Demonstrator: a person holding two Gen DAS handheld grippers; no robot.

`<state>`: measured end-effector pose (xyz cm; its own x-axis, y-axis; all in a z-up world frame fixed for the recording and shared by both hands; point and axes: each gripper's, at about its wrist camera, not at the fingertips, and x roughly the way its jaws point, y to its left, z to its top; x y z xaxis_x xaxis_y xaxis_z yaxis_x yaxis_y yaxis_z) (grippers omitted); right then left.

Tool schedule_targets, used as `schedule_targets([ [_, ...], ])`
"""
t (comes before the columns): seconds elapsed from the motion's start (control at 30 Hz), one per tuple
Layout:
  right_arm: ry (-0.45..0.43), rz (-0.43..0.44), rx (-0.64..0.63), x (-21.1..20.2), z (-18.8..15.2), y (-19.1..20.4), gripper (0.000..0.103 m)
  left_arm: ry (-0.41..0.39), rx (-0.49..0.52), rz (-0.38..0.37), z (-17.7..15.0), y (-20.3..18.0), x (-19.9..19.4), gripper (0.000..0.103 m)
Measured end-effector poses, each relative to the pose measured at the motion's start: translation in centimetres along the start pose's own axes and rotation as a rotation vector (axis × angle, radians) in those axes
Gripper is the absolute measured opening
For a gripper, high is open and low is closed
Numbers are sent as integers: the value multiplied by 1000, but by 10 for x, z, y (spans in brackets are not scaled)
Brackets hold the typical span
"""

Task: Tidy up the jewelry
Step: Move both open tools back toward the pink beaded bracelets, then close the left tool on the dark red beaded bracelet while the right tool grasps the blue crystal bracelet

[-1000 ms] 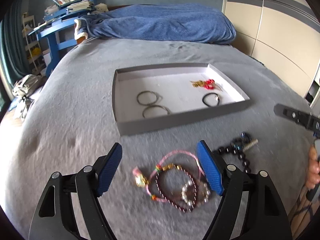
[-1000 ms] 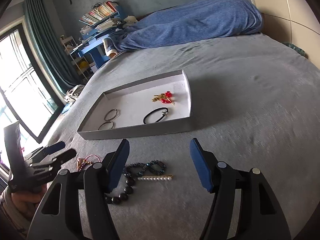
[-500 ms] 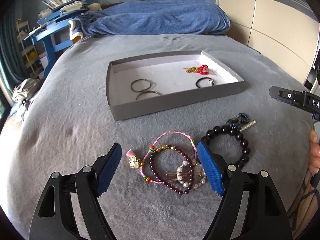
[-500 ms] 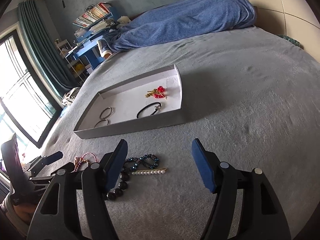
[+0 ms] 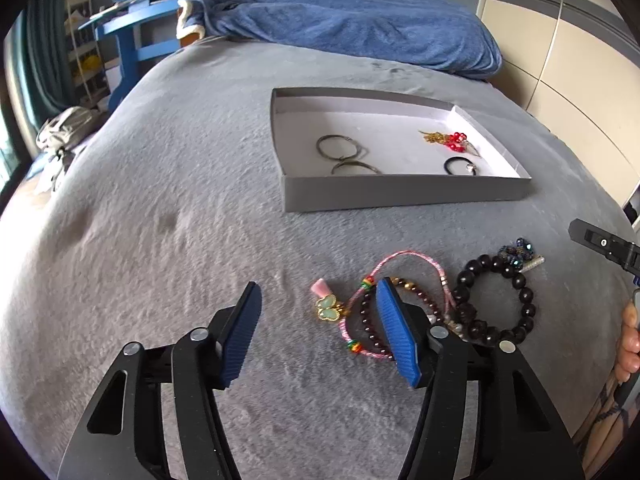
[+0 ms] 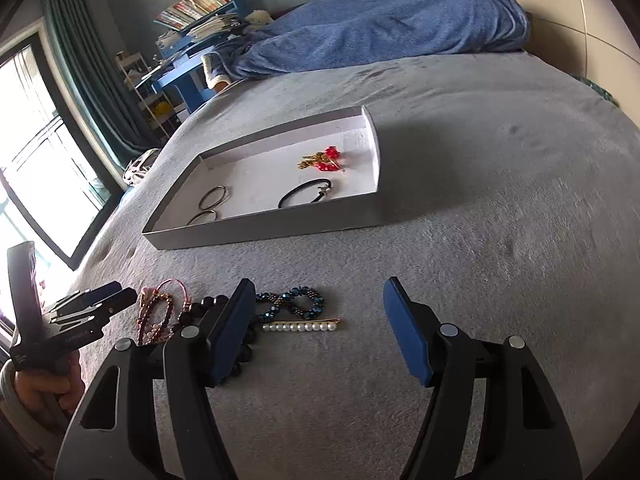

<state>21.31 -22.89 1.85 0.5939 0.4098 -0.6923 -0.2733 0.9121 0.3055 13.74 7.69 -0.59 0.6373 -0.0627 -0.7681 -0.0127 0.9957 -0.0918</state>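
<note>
A grey tray [image 5: 400, 196] [image 6: 260, 232] on the bed holds two metal rings [image 5: 340, 148], a red-and-gold piece [image 5: 452, 140] and a black band [image 5: 460, 166]. In front of it lie a pink cord bracelet [image 5: 404, 258], a dark red bead bracelet [image 5: 366, 320], a butterfly charm [image 5: 328, 308], a black bead bracelet [image 5: 496, 304], a blue beaded piece [image 6: 296, 306] and a pearl hair clip [image 6: 300, 326]. My left gripper [image 5: 318, 338] is open, its right finger over the bracelets. My right gripper [image 6: 320, 330] is open above the pearl clip.
The grey blanket [image 5: 160, 240] covers the bed. A blue duvet [image 5: 360, 24] is heaped at the far end. A blue desk with books [image 5: 132, 20] stands beyond the bed at the left. A window with curtains [image 6: 48, 140] is at the left.
My left gripper has swung to the left, so the bracelets now sit under its right finger. My right gripper has come slightly closer to the pearl clip.
</note>
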Motion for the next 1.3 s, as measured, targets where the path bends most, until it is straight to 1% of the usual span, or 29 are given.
schedule_targets([
  [0.17,3,7,21,-1,-1,-4,66,2,2,-19,0,-1,1,54],
  [0.27,9,5,10,-1,-3,-3,66,-10,36,-41,1,-9,1,53],
  [0.47,22,5,0,-1,-7,1,66,-8,108,-52,6,-23,14,43],
  [0.67,47,16,-53,1,-18,18,66,-6,95,-91,13,-26,24,36],
  [0.73,53,17,-75,1,-22,24,65,-6,94,-92,12,-26,23,34],
  [0.9,58,18,-86,3,-23,29,65,-5,63,-120,4,-24,7,34],
  [1.07,59,18,-72,3,-22,26,65,-24,147,-145,-8,-43,-12,34],
  [1.13,57,19,-71,3,-22,26,65,-18,164,-156,-11,-49,-13,34],
  [1.27,57,20,-58,3,-22,23,65,6,223,-150,-17,-61,-9,34],
  [1.3,57,20,-58,3,-22,23,65,11,230,-150,-18,-62,-8,32],
])
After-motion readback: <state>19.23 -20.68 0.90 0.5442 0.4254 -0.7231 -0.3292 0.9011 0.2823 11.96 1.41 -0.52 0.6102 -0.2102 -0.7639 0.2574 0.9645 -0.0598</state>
